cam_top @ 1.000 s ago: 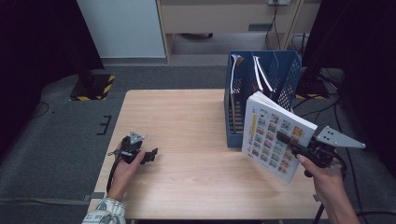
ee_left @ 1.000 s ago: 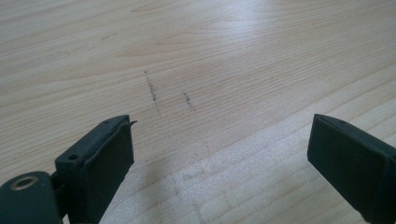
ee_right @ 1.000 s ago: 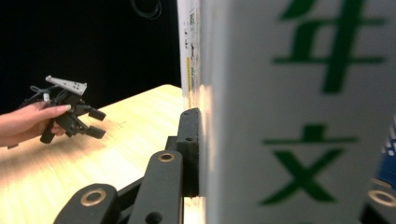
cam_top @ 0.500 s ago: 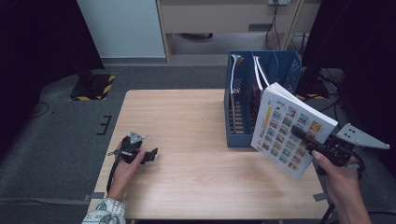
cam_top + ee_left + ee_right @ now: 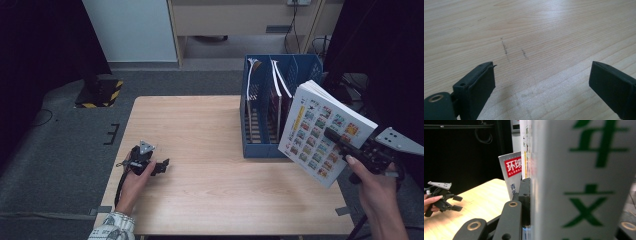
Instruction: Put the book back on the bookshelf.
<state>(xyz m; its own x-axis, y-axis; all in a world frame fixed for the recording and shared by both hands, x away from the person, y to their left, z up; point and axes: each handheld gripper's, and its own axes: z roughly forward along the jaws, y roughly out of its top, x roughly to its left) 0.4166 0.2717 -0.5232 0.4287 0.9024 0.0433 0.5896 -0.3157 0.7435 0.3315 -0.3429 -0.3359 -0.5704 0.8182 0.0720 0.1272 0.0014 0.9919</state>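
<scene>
A thick white book (image 5: pixel 325 131) with a grid of small coloured pictures on its cover hangs tilted in the air at the table's right edge. My right gripper (image 5: pixel 342 142) is shut on it, one black jaw lying across the cover. In the right gripper view the book's spine (image 5: pixel 579 180) with green characters stands between the jaws. A blue file rack (image 5: pixel 272 107) with magazines stands just left of the book. My left gripper (image 5: pixel 160 166) rests on the table's front left, jaws wide apart over bare wood (image 5: pixel 536 57), nothing between them.
The wooden table (image 5: pixel 200 130) has free room across its middle and left. A magazine with a red label (image 5: pixel 512 173) stands in the rack. Beyond the table's far edge are a grey floor, a white panel (image 5: pixel 130 30) and a yellow-black striped base (image 5: pixel 102 92).
My right gripper has carried the book up and to the right, off the table's edge, and the book now tilts further away from the rack. The left gripper has stayed put.
</scene>
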